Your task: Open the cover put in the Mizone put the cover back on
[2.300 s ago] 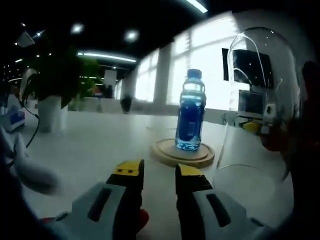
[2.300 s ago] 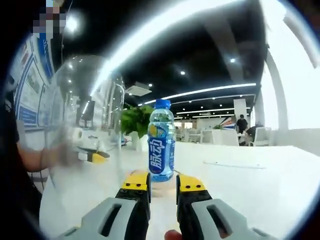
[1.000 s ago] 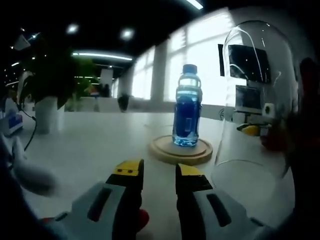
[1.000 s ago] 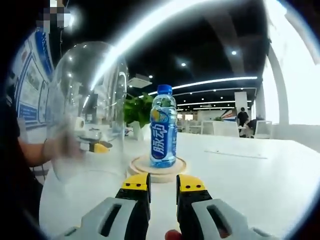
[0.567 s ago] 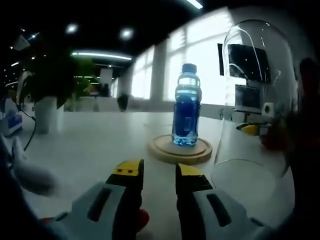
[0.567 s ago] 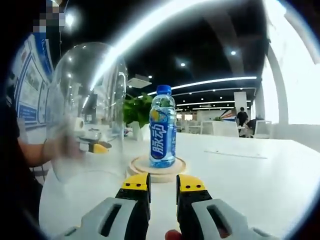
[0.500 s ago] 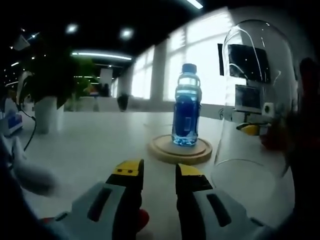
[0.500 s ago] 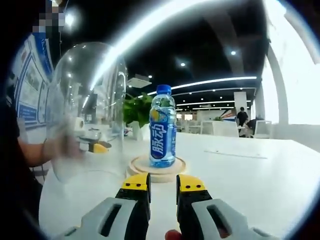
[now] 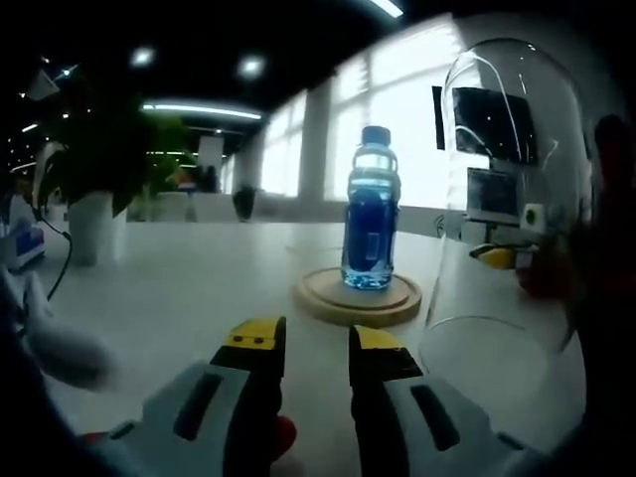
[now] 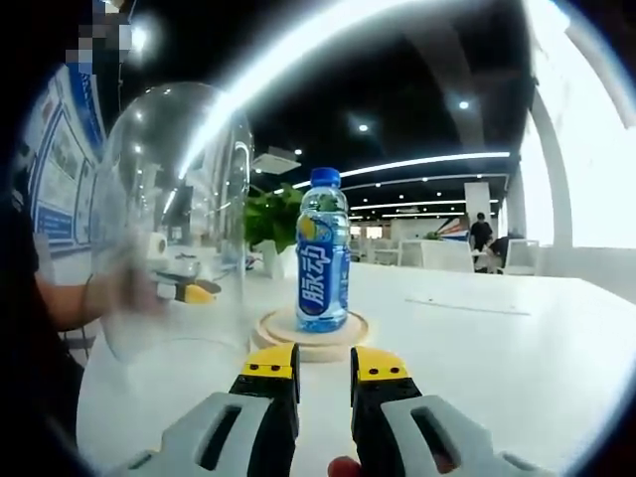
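Mizone bottle (image 9: pixel 372 224) upright on round wooden base (image 9: pixel 359 297), blue cap on, label side visible in right gripper view (image 10: pixel 323 266). Base (image 10: pixel 310 336) flat on white table (image 10: pixel 497 368). Glass dome cover (image 9: pixel 507 214) off the base, just beside it, standing rim-down on the table; clear of the bottle, not touching it. In right gripper view, cover (image 10: pixel 174 224) to the left of the bottle, with a hand (image 10: pixel 119 298) seen blurred through the glass.

Left gripper (image 9: pixel 313 343): yellow-tipped jaws parallel, narrow gap between them, nothing held; low over the table, short of the base. Right gripper (image 10: pixel 323 366): same posture, jaws close together with a slit between, empty, pointed at the base. Other gripper's yellow tip visible through the cover in each view (image 9: pixel 495 256) (image 10: pixel 191 293).

Versus 0.5 s ago: no measurable change in either view; bottle, base and cover at same positions, jaw gaps identical. Versus 2.3 s ago: bottle smaller in right gripper view, whole base now in sight ahead of the jaw tips, so camera pulled back; left gripper view shifted slightly. Bottle unchanged on base throughout.

Background: potted plant (image 9: pixel 99 189) on table at left, bright windows behind bottle, ceiling strip lights.
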Demonstrator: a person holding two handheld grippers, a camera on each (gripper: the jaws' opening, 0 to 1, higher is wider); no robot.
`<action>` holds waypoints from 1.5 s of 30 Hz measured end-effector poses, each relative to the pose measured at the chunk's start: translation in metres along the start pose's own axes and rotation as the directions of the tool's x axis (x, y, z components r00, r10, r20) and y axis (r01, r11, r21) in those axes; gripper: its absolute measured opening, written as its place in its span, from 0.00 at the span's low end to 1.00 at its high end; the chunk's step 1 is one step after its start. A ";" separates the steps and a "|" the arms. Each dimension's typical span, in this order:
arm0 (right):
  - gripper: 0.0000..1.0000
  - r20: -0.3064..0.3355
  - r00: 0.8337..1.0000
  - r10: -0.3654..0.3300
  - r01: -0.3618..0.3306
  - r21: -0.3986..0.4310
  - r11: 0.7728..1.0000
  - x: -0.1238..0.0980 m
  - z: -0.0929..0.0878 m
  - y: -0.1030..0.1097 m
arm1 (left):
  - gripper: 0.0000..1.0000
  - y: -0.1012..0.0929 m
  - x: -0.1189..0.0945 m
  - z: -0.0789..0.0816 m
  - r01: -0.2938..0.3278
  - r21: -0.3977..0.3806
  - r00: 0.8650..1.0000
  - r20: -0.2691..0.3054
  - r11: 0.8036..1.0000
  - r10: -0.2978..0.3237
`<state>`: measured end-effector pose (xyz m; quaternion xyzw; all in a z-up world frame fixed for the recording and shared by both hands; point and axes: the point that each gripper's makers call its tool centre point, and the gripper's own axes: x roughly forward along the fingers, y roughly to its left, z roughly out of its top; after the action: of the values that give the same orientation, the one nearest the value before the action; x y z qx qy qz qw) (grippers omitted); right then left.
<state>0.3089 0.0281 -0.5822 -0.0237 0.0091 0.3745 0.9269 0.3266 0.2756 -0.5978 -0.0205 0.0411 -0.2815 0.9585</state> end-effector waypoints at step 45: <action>0.22 0.214 0.943 0.253 -0.272 0.063 0.960 -0.021 0.056 0.032 | 0.28 -0.060 -0.032 0.064 0.283 0.019 0.936 0.211 0.959 -0.280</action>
<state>0.2719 0.0392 -0.5264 0.0587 -0.0655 0.4945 0.8647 0.2729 0.2433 -0.5285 -0.0616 -0.0629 -0.4116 0.9071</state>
